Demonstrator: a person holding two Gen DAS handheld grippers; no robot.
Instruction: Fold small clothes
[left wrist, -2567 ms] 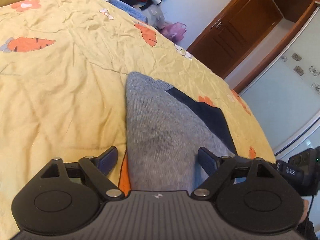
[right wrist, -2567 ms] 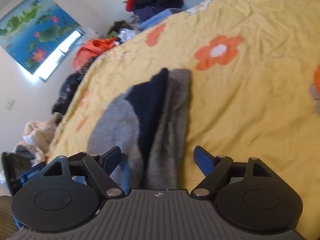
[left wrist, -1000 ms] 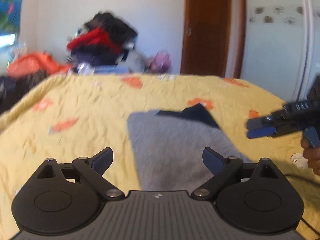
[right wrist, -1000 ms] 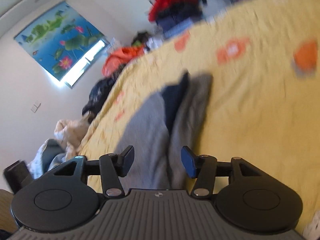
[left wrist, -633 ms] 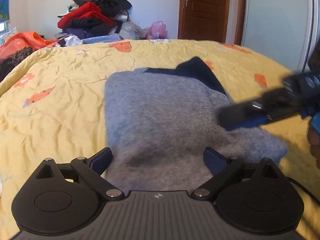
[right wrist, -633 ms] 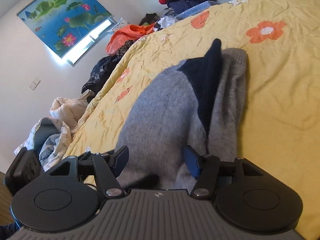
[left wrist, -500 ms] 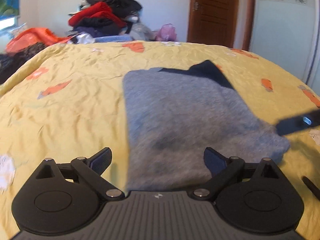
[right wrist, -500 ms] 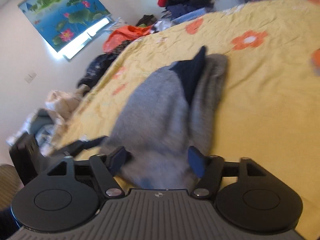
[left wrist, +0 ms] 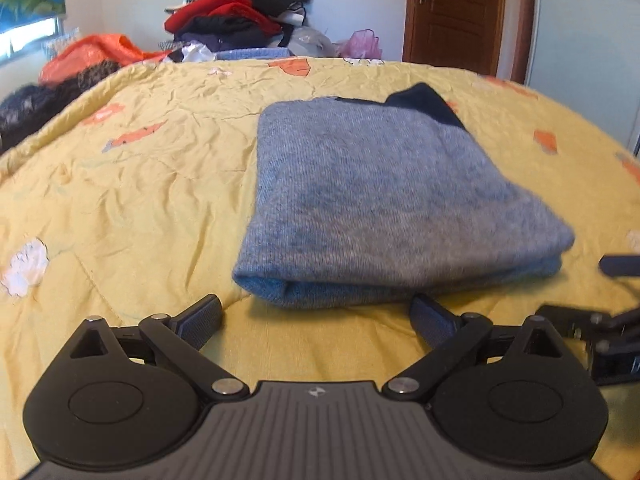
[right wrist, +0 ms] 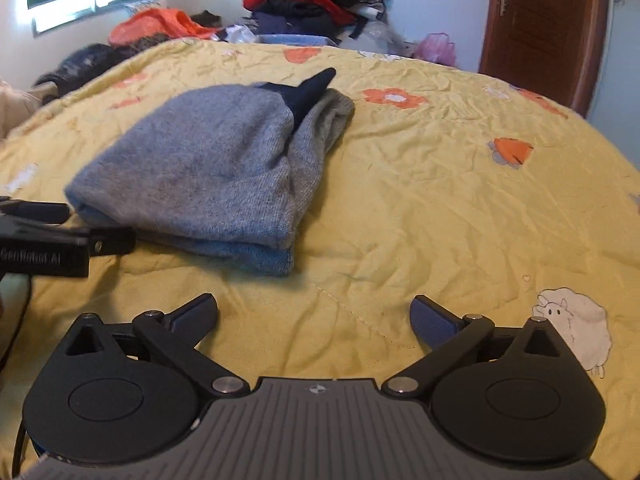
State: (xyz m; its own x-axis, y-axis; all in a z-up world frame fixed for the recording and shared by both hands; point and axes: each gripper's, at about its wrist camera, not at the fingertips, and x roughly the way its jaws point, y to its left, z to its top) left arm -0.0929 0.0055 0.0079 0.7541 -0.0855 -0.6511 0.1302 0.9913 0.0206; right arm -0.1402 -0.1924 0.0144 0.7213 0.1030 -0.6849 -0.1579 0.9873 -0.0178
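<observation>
- A clothes pile (left wrist: 240,16) sits at 12 o'clock past the yellow quilt (left wrist: 132,184); a wooden door (left wrist: 452,12) stands at 1 o'clock.
- The folded grey sweater (left wrist: 372,196) lies mid-quilt, nothing covering it.
- The left gripper (left wrist: 316,316) and the right gripper (right wrist: 314,314) are both spread wide, holding nothing, just short of the sweater.
- In the right wrist view, the left gripper's side reads "GenRobot.AI".

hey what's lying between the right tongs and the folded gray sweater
Only bare yellow bedspread. In the right wrist view, nothing sits between the open right tongs and the sweater.
</observation>
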